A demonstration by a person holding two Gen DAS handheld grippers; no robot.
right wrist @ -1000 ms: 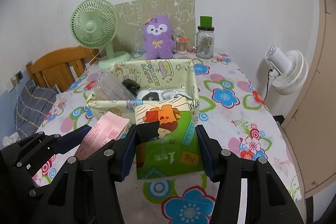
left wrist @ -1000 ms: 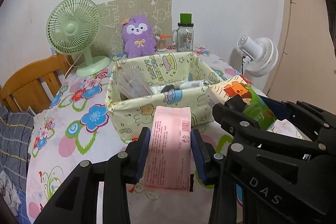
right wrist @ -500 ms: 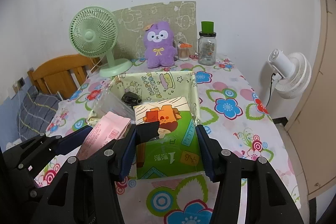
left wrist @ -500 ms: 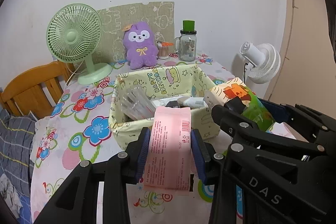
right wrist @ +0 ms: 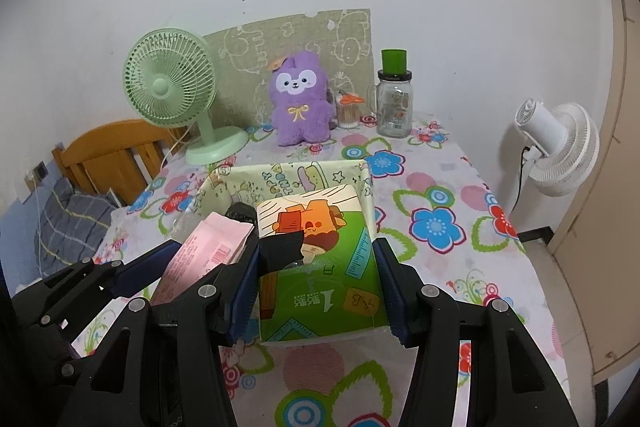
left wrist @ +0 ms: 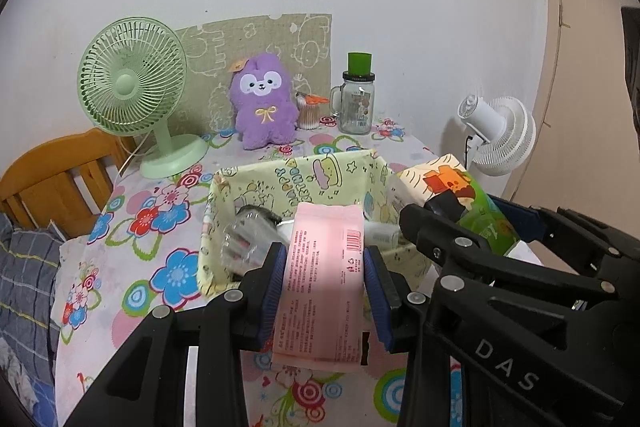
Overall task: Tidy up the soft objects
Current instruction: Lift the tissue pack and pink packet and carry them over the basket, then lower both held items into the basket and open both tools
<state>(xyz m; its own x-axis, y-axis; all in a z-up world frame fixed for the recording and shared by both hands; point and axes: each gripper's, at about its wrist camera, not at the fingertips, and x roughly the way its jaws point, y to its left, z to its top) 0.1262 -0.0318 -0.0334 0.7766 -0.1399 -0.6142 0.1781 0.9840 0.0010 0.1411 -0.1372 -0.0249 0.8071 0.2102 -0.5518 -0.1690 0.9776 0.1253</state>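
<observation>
My left gripper (left wrist: 324, 291) is shut on a flat pink packet (left wrist: 320, 283), held above the table just before the yellow cartoon fabric basket (left wrist: 320, 171). My right gripper (right wrist: 316, 291) is shut on a green and cream tissue pack (right wrist: 320, 267) with an orange cartoon print. Both held things hang side by side at the near rim of the basket (right wrist: 288, 175), the pink packet (right wrist: 200, 255) to the left of the tissue pack (left wrist: 460, 199). Inside the basket lie a clear plastic bag (left wrist: 248, 239) and small dark and white items, partly hidden. A purple plush toy (left wrist: 264, 103) sits at the back.
A green desk fan (left wrist: 136, 95) stands back left, a glass jar with a green lid (left wrist: 356, 103) and a cotton swab cup (left wrist: 308, 111) back right. A white fan (right wrist: 560, 147) hangs off the table's right side. A wooden chair (left wrist: 56, 179) with grey cloth is left.
Both grippers rose and drew forward together with their packs. The basket now sits lower and closer in view, and more of its inside shows.
</observation>
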